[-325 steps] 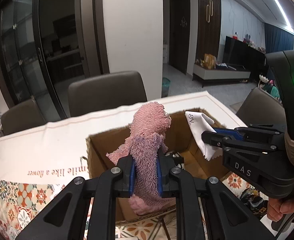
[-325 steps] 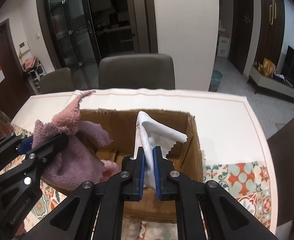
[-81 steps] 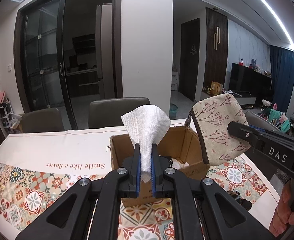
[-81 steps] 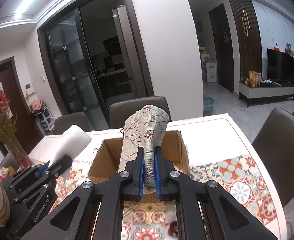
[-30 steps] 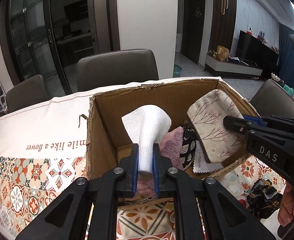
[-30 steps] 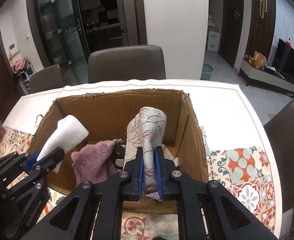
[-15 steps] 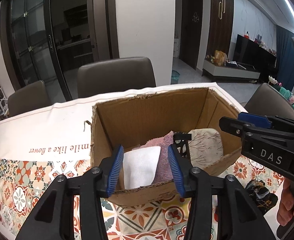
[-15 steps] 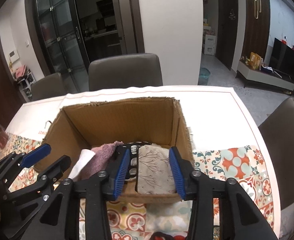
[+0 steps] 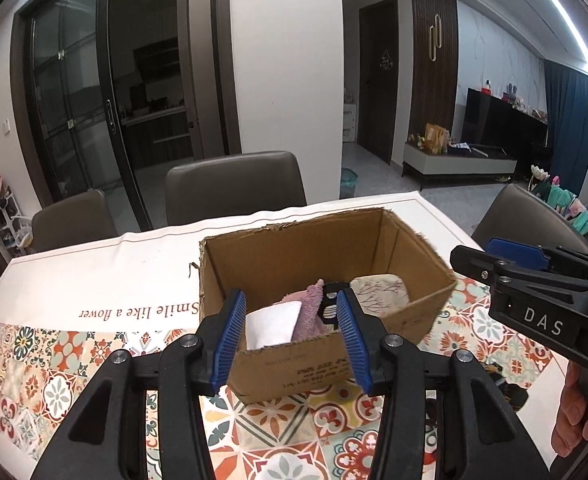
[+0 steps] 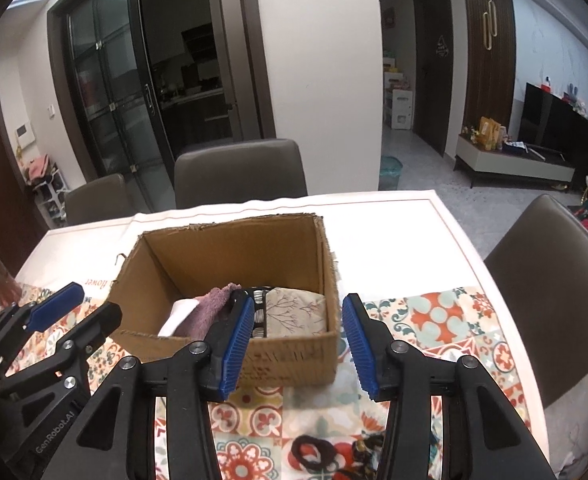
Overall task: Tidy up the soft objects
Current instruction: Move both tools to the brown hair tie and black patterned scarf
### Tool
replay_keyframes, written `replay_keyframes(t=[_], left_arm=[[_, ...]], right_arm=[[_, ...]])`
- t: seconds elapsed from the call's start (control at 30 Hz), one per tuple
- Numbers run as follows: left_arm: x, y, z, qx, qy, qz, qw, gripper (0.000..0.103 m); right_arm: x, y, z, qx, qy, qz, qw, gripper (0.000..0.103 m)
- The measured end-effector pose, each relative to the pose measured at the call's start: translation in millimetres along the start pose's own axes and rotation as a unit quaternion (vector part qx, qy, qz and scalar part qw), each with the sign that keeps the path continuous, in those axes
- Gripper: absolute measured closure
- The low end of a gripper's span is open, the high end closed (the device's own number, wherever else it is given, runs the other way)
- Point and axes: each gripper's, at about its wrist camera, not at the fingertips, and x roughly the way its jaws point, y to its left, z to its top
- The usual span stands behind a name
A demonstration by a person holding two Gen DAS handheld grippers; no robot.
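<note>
At six o'clock below the right gripper [image 10: 297, 342], dark scrunchies [image 10: 314, 454] lie nearest. Both grippers' jaws stand apart, empty; the left gripper [image 9: 290, 338] faces the cardboard box [image 9: 294, 364].

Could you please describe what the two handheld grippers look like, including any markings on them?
Both are matte black plastic with silver screw heads and two fingers faced with ribbed blue pads. The left gripper carries "GenRobot.AI" in pale lettering on its side, read in the right wrist view. The right gripper bears "DAS" in white capitals on its body, read in the left wrist view. No cables or sleeves show.
</note>
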Motion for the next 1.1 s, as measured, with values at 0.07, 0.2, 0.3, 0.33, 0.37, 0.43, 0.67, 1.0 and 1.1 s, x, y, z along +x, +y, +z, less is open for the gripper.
replay_keyframes(t=[0.07,0.2,0.3,0.33,0.37,0.43,0.67,1.0,1.1], left_arm=[[-8.0,-2.2,-0.5,0.002,-0.006,-0.003,1.0000,0.056],[-24.4,-7.6,-3.9,0.007,-0.017,-0.011,0.9998,0.055],[-35.6,-12.7,-7.3,0.012,-0.025,-0.015,0.9995,0.055],[-39.0,-14.4,-8.8,0.013,-0.028,-0.016,0.9994,0.055],[-43.2,-16.0,-10.7,0.017,-0.031,-0.019,0.9992,0.055],[-49.2,-18.9,-13.9,0.023,-0.034,-0.022,0.9989,0.054],[-64.6,-25.8,-24.8,0.038,-0.034,-0.036,0.9980,0.054],[-71.5,-41.3,-42.0,0.030,-0.024,-0.051,0.9980,0.048],[-72.3,-47.5,-48.8,0.018,-0.026,-0.048,0.9984,0.048]], right_arm=[[-9.1,-2.8,-1.5,0.005,-0.005,-0.002,1.000,0.056],[-27.1,-9.7,-7.5,0.020,-0.015,-0.011,1.000,0.056],[-36.4,-14.1,-13.4,0.030,-0.018,-0.015,0.999,0.056],[-39.7,-15.3,-15.9,0.033,-0.019,-0.018,0.999,0.055],[-43.0,-16.5,-18.6,0.037,-0.020,-0.020,0.999,0.054],[-49.7,-17.2,-23.6,0.042,-0.023,-0.025,0.999,0.050],[-67.6,-21.8,-41.6,0.050,-0.029,-0.044,0.997,0.045],[-77.9,-44.3,-55.4,0.049,-0.028,-0.038,0.998,0.033],[-75.9,-49.0,-61.4,0.039,-0.020,-0.032,0.999,0.033]])
